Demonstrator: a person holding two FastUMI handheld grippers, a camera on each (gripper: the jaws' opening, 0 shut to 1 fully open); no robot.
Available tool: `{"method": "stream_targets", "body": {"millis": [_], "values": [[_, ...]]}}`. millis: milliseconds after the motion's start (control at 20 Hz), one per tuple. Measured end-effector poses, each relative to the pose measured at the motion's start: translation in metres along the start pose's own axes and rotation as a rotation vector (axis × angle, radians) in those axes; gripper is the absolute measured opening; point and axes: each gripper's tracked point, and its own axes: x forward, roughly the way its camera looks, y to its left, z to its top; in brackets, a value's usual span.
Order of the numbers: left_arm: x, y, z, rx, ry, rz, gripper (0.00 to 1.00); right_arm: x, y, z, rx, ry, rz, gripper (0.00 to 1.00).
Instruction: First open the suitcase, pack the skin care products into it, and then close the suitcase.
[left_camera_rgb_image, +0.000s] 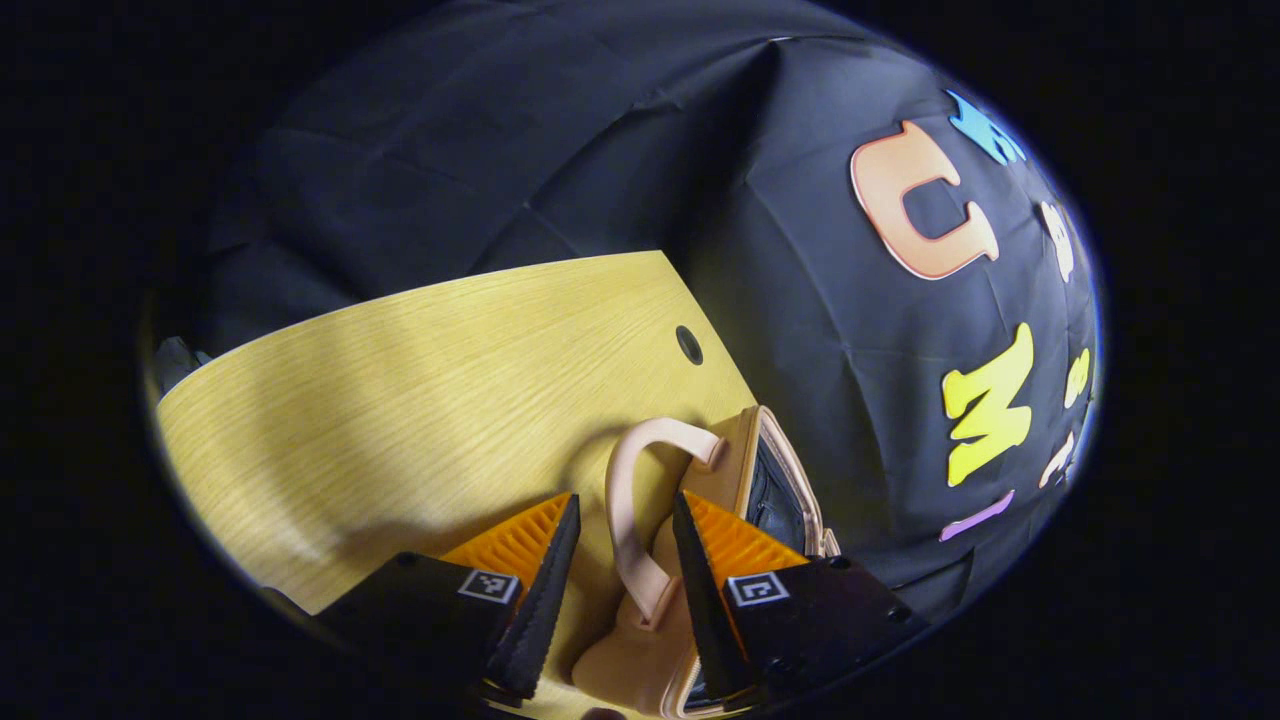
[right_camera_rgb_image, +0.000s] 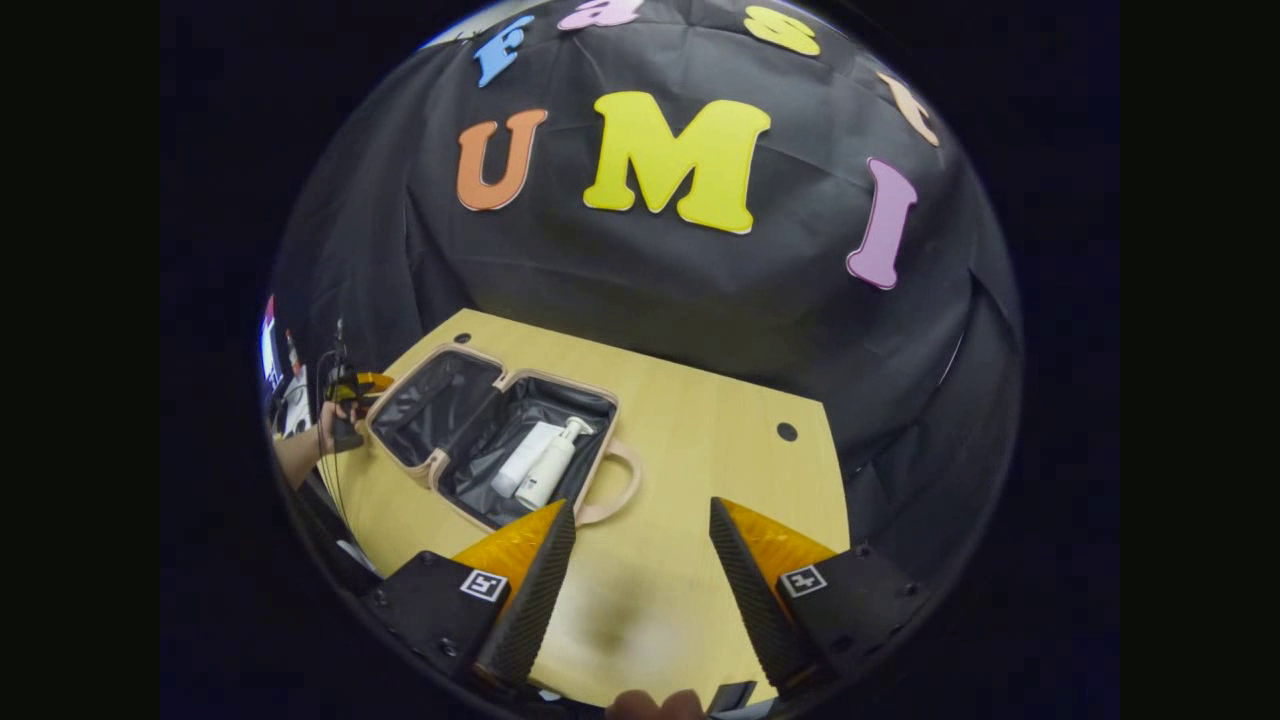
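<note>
Suitcase (right_camera_rgb_image: 500, 440) lies open on the table (right_camera_rgb_image: 700, 470) at centre left of the right gripper view, with two white bottles (right_camera_rgb_image: 540, 465) side by side in its right half. Its handle (right_camera_rgb_image: 615, 490) points toward the lower right. The right gripper (right_camera_rgb_image: 632, 575) hovers at the bottom with fingers spread wide, holding nothing. In the left gripper view, the left gripper (left_camera_rgb_image: 625, 575) has parted fingers either side of the handle (left_camera_rgb_image: 630, 500) at bottom centre, not pressing it.
</note>
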Motion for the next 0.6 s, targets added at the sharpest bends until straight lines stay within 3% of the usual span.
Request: {"method": "stream_targets", "body": {"millis": [50,150,200,250,400,600], "values": [[0.002,0.001,-0.002,-0.004,0.020,0.009,0.56,-0.003,0.002,-0.001,0.002,-0.004,0.000,0.78],[0.009,0.000,0.005,-0.034,0.001,0.041,0.35,-0.013,-0.002,-0.006,0.006,-0.020,-0.015,0.80],[0.013,0.000,0.009,-0.045,-0.011,0.053,0.38,-0.016,-0.004,-0.008,0.002,-0.025,-0.021,0.78],[0.009,-0.001,0.011,-0.048,-0.012,0.057,0.18,-0.020,-0.006,-0.009,-0.002,-0.032,-0.027,0.78],[0.004,-0.014,0.018,-0.017,-0.021,0.067,0.12,-0.034,-0.019,-0.005,0.008,-0.079,-0.055,0.80],[-0.024,-0.065,0.041,0.130,-0.101,0.071,0.10,-0.052,-0.046,0.006,0.068,-0.165,-0.118,0.80]]}}
